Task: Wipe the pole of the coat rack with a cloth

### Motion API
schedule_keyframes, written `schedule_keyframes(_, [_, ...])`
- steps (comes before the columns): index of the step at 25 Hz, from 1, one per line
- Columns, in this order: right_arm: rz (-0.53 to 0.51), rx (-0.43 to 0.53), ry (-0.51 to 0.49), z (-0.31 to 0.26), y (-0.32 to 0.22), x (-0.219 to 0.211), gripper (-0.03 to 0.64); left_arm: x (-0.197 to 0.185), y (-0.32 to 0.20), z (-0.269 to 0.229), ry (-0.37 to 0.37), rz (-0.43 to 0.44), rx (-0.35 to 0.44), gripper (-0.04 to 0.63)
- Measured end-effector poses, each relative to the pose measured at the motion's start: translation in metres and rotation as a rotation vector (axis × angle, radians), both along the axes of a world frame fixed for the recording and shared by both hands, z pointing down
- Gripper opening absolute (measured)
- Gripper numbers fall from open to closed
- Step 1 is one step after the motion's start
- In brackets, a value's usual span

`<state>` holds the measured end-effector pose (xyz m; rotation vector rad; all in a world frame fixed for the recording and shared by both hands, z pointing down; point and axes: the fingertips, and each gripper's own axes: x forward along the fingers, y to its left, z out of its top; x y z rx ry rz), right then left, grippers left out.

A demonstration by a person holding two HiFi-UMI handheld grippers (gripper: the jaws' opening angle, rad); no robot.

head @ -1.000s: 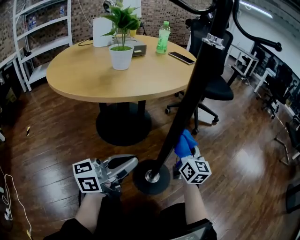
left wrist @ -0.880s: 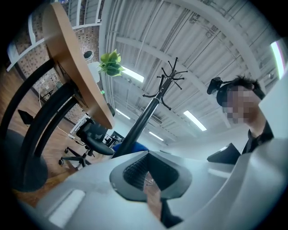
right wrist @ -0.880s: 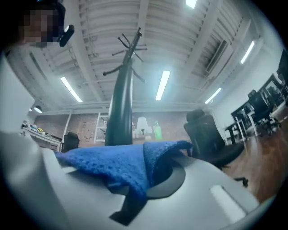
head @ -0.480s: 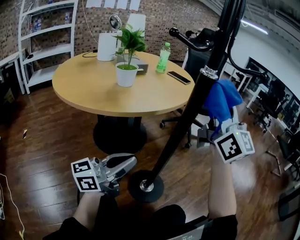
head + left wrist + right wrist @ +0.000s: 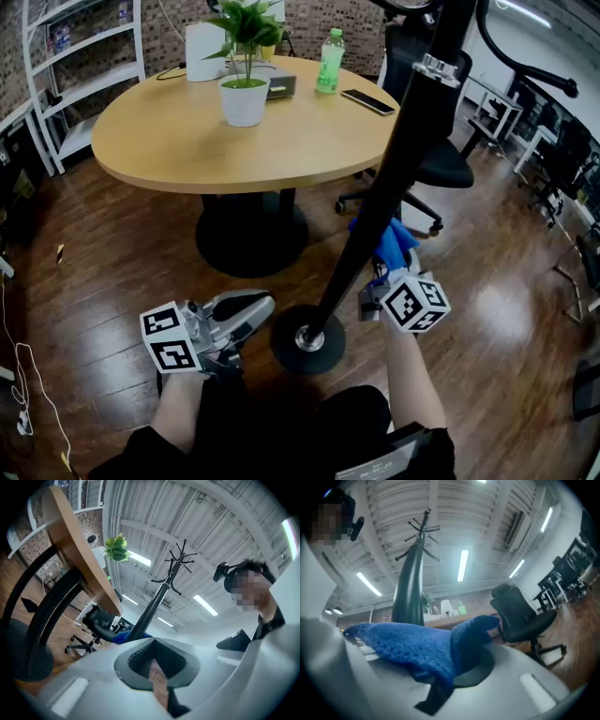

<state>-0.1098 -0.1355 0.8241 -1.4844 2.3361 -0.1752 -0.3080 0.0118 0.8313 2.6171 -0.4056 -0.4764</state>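
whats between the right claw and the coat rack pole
The blue cloth. The right claw is shut on it, and the cloth bunches up beside the pole. The head view and the right gripper view both show this.

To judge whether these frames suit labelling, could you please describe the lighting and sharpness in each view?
Head view: sharp, wide-angle bending, glare on the wood floor. Left gripper view: dark vignette, tongs soft up close. Right gripper view: hazy, ceiling lights bloom, blue cloth fairly crisp.
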Motion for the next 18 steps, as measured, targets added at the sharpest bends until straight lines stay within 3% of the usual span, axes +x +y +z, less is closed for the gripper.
schedule_keyframes(5, [-0.028, -0.195, -0.018, 0.15, -0.001, -0.005, 0.014, 0.004, -0.006, 0.03, -0.025, -0.006, -0.05, 0.003])
schedule_keyframes(11, [0.001, -0.428, -0.011, 0.284, 0.015, -0.006, 0.014, 0.01, 0.0, 0.05, -0.033, -0.001, -0.079, 0.003])
schedule_keyframes(15, [0.043, -0.536, -0.054, 0.329, 0.026, -0.006, 0.014, 0.006, 0.002, 0.054, -0.049, -0.01, -0.079, 0.003])
schedule_keyframes(18, [0.036, -0.537, -0.054, 0.322, 0.026, -0.006, 0.014, 0.002, 0.001, 0.054, -0.052, -0.018, -0.074, 0.003])
